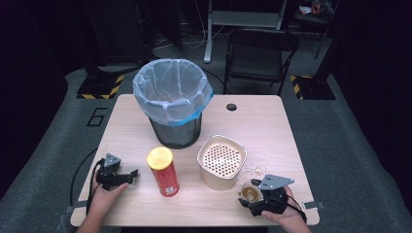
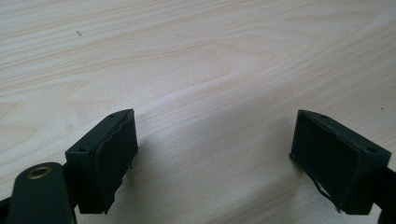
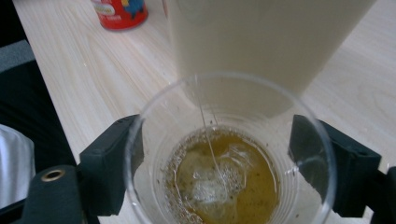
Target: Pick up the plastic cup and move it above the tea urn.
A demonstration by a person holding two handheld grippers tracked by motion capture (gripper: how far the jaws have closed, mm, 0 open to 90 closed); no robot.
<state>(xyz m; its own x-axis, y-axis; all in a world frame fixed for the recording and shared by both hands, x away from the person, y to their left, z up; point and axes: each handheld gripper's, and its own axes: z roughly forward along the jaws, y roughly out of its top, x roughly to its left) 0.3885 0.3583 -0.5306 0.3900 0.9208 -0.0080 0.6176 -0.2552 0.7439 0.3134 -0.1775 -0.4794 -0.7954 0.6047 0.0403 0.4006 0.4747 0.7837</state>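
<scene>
In the high view, the right gripper (image 1: 253, 195) is set around a clear cup (image 1: 249, 192) at the desk's (image 1: 272, 126) near right edge, beside the beige strainer tub (image 1: 221, 161), seemingly for a lift. In the left gripper view, the left gripper (image 2: 212, 154) is held wide open and empty over bare wood. In the right gripper view, the cup (image 3: 224, 172), with brownish liquid and a wet bag, is seen between wide-spread jaws; whether the pads press it cannot be told.
</scene>
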